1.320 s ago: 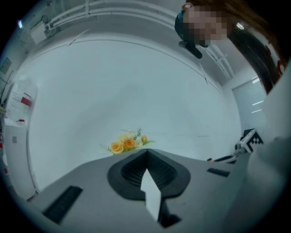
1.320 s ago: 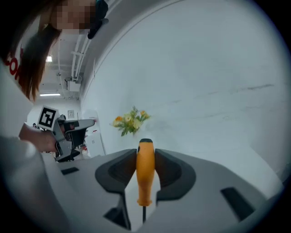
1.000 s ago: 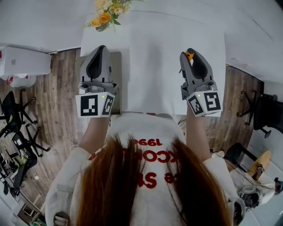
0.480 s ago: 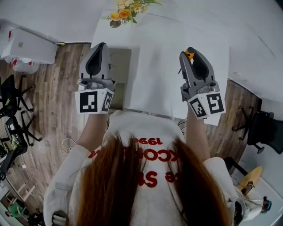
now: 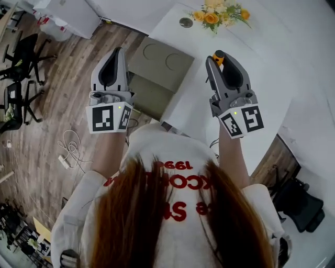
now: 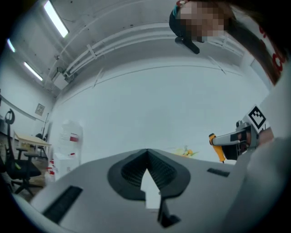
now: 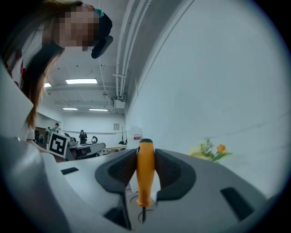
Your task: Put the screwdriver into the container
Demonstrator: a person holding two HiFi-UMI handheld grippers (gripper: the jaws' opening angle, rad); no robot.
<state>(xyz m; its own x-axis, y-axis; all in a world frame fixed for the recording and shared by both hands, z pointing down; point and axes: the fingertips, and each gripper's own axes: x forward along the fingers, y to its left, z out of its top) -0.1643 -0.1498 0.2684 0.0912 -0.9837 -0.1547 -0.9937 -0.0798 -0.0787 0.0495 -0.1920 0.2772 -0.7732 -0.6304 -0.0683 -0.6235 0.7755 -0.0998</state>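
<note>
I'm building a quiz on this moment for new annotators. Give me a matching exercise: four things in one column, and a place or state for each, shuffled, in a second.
Column 1
1. left gripper
2. right gripper
3. screwdriver
4. flowers

Column 2
A. lying at the far end of the white table
B. jaws together, nothing between them
C. orange handle clamped between two jaws
D. jaws closed on a tool

Pairs: 1-B, 2-D, 3-C, 4-A
</note>
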